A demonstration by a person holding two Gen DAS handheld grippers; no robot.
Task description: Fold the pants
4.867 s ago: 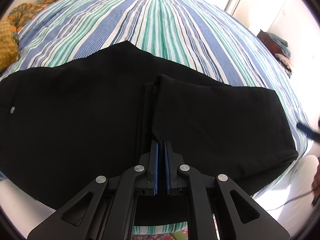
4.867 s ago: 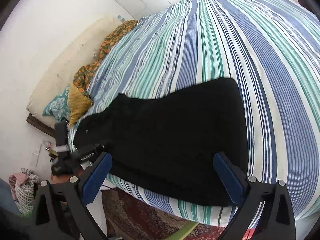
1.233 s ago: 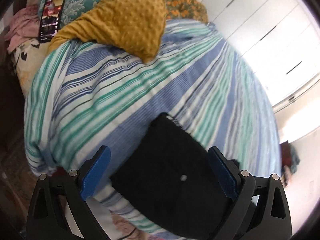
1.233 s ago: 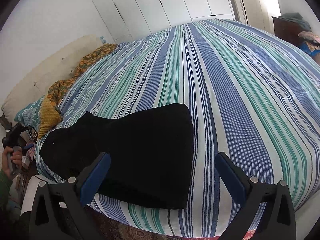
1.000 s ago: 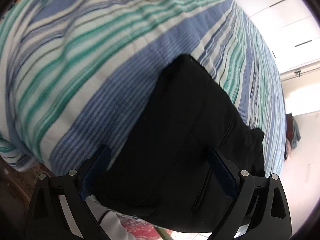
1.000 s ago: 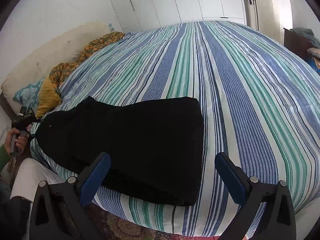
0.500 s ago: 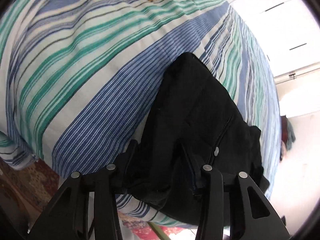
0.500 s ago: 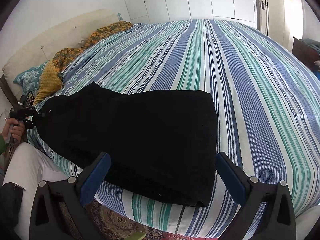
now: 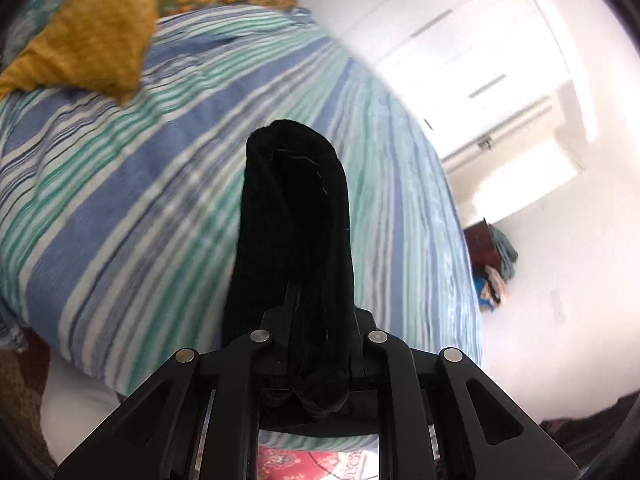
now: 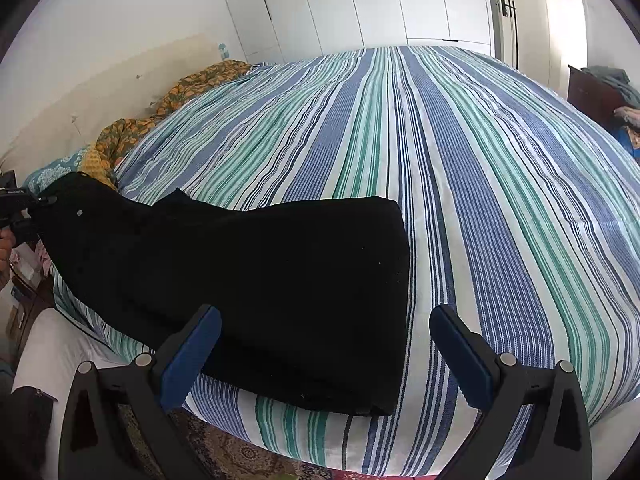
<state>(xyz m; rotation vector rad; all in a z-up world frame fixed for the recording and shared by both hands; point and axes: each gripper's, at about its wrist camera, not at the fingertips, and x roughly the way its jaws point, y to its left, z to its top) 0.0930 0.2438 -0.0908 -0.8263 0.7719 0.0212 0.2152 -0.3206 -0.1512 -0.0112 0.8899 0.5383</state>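
Observation:
The black pants (image 10: 248,280) lie partly folded along the near edge of the striped bed (image 10: 460,168). My left gripper (image 9: 316,320) is shut on the waistband end of the pants (image 9: 296,216) and lifts it off the bed; it also shows at the far left of the right wrist view (image 10: 24,208). My right gripper (image 10: 320,356) is open and empty, hovering just in front of the folded leg end near the bed's front edge.
A mustard yellow cushion (image 9: 88,40) and an orange patterned cloth (image 10: 192,88) lie at the head of the bed. White wardrobe doors (image 10: 360,4) stand behind. A dark cabinet with clothes (image 10: 600,92) stands at the right. A patterned rug (image 10: 240,456) lies below the bed edge.
My left gripper closed on the waistband end and raised it off the bed. My right gripper moved closer to the folded leg end and stayed open.

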